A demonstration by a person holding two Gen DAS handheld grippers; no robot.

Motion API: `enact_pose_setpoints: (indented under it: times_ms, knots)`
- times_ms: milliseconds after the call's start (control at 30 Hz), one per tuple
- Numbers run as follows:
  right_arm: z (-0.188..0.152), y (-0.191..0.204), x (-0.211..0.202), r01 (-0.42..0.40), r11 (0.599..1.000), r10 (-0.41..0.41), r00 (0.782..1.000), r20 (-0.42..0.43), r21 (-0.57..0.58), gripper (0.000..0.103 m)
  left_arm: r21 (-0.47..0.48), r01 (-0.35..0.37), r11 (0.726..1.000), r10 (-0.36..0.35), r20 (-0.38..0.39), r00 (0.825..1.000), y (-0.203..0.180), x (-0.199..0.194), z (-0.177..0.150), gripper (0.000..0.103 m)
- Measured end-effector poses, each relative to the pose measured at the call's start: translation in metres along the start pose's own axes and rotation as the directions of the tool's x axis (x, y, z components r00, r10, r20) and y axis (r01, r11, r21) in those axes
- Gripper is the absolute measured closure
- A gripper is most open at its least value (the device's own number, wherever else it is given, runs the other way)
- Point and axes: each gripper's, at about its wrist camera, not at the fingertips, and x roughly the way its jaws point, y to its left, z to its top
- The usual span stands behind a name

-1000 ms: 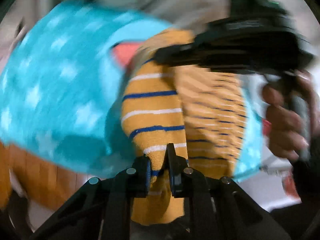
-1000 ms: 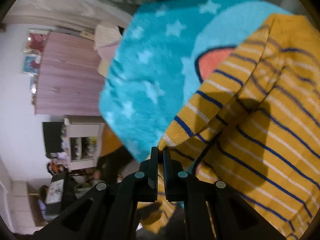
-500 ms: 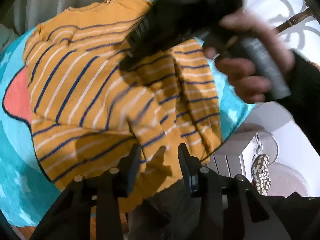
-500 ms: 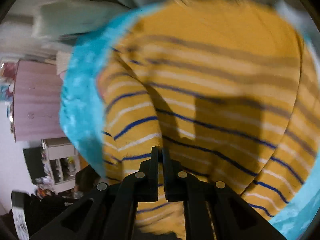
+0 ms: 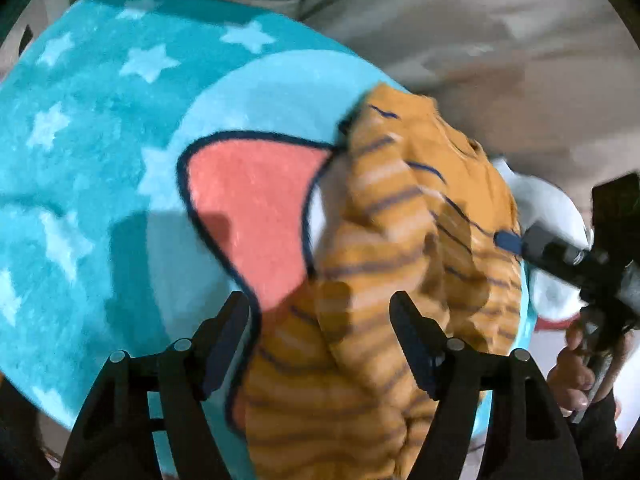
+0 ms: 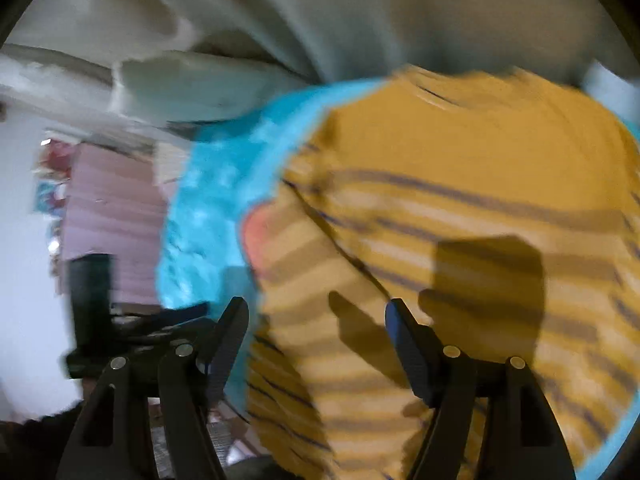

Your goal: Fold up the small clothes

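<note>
A small mustard-yellow shirt with blue and white stripes [image 5: 404,280] lies bunched in folds on a turquoise star-patterned mat [image 5: 92,128] with a coral patch [image 5: 248,208]. My left gripper [image 5: 320,328] is open and empty just above the shirt's near edge. My right gripper [image 6: 316,332] is also open and empty over the shirt [image 6: 460,208], which lies flatter in this view. The right gripper shows at the right edge of the left wrist view [image 5: 560,256], held by a hand.
The mat [image 6: 208,200] sits on pale grey bedding [image 5: 460,40] that also fills the top of the right wrist view [image 6: 320,12]. A pink cabinet [image 6: 108,216] and white wall stand off to the left beyond the mat's edge.
Both grippers have let go of the shirt and now stand open. The shirt has dropped onto the mat. The left gripper opened first, the right half a second later.
</note>
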Motion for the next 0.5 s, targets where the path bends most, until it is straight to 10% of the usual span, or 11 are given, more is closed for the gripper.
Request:
enact_pose_setpoints:
  times_ms: [367, 433, 500]
  knots:
    - [0.106, -0.024, 0.119, 0.021, 0.998, -0.011, 0.988, -0.155, 0.058, 0.06, -0.179, 0.022, 0.984, -0.032, -0.051, 0.998, 0.02, 0.05, 0.012, 0.035]
    - [0.106, -0.023, 0.129, 0.049, 0.998, -0.043, 0.984, -0.176, 0.03, 0.083, -0.179, -0.007, 0.984, -0.001, -0.046, 0.999, 0.014, 0.052, 0.013, 0.04]
    - [0.106, -0.025, 0.127, 0.063, 0.998, -0.059, 0.982, -0.178, 0.015, 0.092, -0.162, -0.007, 0.987, -0.005, -0.071, 0.997, 0.003, 0.062, 0.017, 0.098]
